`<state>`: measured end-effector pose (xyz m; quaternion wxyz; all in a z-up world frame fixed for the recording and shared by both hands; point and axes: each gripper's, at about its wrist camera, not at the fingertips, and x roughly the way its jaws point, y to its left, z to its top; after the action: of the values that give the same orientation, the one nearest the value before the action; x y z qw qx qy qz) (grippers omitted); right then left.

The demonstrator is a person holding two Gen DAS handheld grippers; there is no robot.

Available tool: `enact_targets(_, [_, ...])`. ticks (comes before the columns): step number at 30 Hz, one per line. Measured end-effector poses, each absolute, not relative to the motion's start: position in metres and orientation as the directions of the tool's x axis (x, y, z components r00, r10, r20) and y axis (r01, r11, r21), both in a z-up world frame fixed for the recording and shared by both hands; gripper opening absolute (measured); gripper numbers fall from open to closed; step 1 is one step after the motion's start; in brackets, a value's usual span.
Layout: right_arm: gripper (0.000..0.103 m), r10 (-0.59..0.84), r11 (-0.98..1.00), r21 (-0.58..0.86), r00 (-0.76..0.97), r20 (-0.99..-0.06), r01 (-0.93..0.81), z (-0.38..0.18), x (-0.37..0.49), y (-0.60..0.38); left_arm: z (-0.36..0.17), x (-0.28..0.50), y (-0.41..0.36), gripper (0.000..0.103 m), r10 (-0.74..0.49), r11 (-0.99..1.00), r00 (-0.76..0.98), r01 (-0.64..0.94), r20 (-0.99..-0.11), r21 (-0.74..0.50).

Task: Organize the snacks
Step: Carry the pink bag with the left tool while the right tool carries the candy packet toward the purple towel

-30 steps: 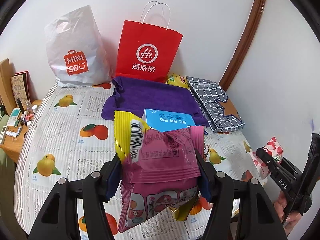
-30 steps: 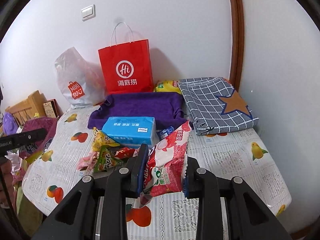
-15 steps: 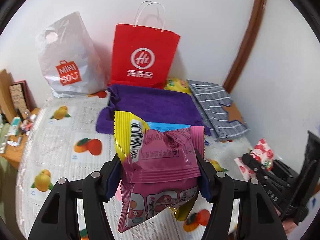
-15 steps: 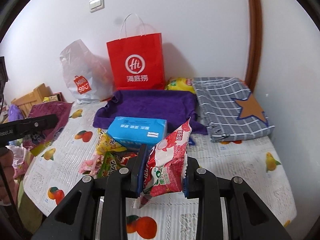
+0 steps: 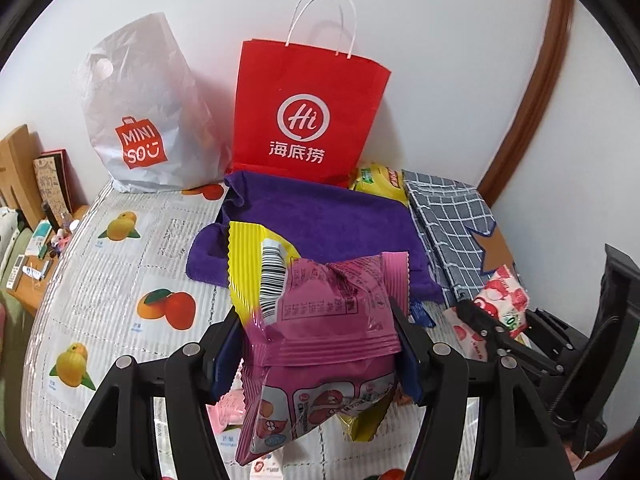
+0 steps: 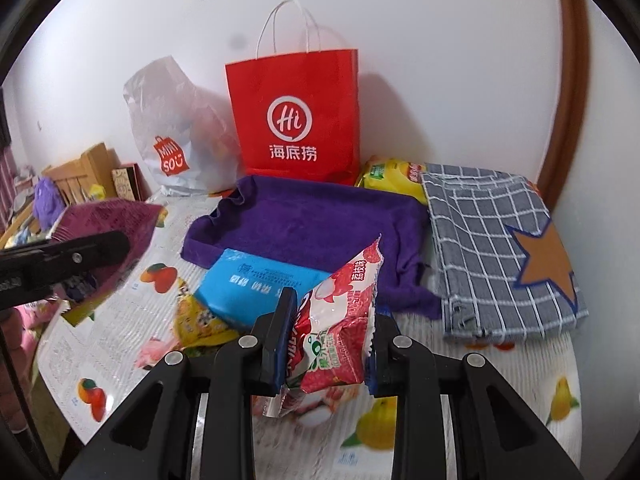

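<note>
A table [image 6: 460, 364] is covered with a white cloth printed with oranges and yellow fruit. A purple towel [image 6: 316, 224] is laid near the middle, toward the wall. Behind the towel, a red paper bag [image 6: 294, 112] is stood upright against the wall. To the left of the red bag, a white plastic bag [image 6: 176, 132] is set. To the right of the towel, a grey checked cloth [image 6: 492, 248] with an orange star is spread, touching the towel. A yellow packet [image 6: 394, 176] is tucked behind, between the towel and the checked cloth. In front of the towel, a blue pack [image 6: 252, 284] is laid, and small snack packets [image 6: 196, 320] are scattered just left of it.
</note>
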<state>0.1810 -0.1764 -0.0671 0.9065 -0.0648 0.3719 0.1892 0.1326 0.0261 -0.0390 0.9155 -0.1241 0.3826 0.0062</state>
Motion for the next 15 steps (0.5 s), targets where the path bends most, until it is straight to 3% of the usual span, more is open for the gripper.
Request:
enact_targets(8, [0.029, 0.32, 0.906, 0.039, 0.622, -0.715, -0.422, -0.07, 0.204, -0.164, -0.047, 0.141, 0.039, 0.062, -0.074, 0.965, 0.692, -0.133, -0.718, -0.228])
enact_targets(15, [0.029, 0.28, 0.936, 0.05, 0.649, -0.707, -0.349, -0.065, 0.192, -0.146, -0.052, 0.137, 0.063, 0.062, -0.122, 0.972, 0.672, -0.07, -0.731, -0.226])
